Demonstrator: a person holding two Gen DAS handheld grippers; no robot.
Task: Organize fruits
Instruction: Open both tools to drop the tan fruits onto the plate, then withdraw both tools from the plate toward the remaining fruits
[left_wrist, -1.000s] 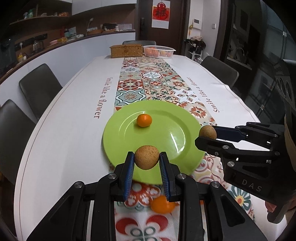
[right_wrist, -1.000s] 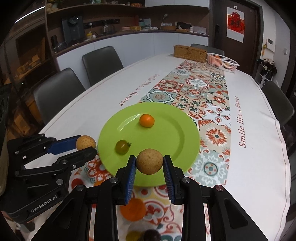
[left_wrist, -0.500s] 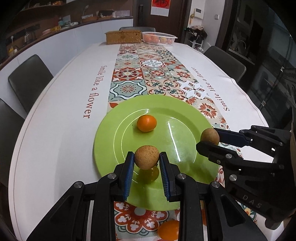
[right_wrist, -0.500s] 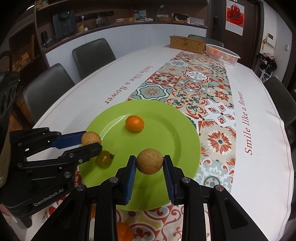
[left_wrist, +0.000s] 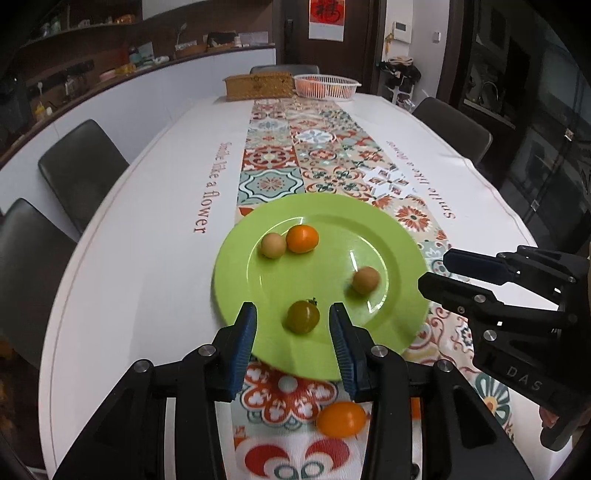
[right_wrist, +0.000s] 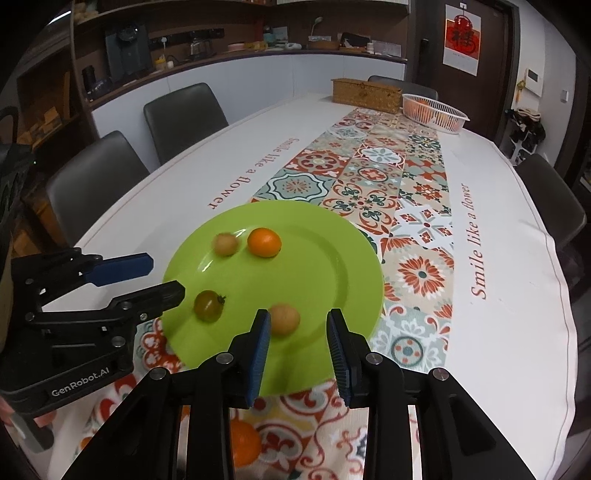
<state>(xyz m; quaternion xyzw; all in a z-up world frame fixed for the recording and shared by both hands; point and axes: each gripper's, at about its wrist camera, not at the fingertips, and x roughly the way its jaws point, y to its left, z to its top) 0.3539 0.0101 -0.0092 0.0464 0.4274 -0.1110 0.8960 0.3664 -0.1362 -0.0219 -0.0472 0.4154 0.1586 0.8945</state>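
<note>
A green plate (left_wrist: 391, 236) (right_wrist: 332, 258) lies on the patterned runner. On it are an orange fruit (left_wrist: 302, 238) (right_wrist: 263, 242), two tan round fruits (left_wrist: 273, 245) (left_wrist: 365, 280) (right_wrist: 225, 244) (right_wrist: 283, 318), and a dark green tomato (left_wrist: 303, 316) (right_wrist: 208, 305). My left gripper (left_wrist: 293, 341) (right_wrist: 160, 277) is open and empty at the plate's near left edge. My right gripper (right_wrist: 297, 345) (left_wrist: 437, 271) is open and empty at the near right edge, with a tan fruit just in front of it.
An orange fruit (left_wrist: 341, 419) (right_wrist: 243, 445) lies on the runner near me, below the plate. A wicker box (left_wrist: 258, 85) and a white basket (left_wrist: 327, 85) stand at the table's far end. Dark chairs (left_wrist: 81, 166) (right_wrist: 550, 199) line both sides.
Both grippers have opened and let go of their tan fruits, which now lie on the plate, blurred as if rolling. Both grippers have pulled back towards the plate's near edge.
</note>
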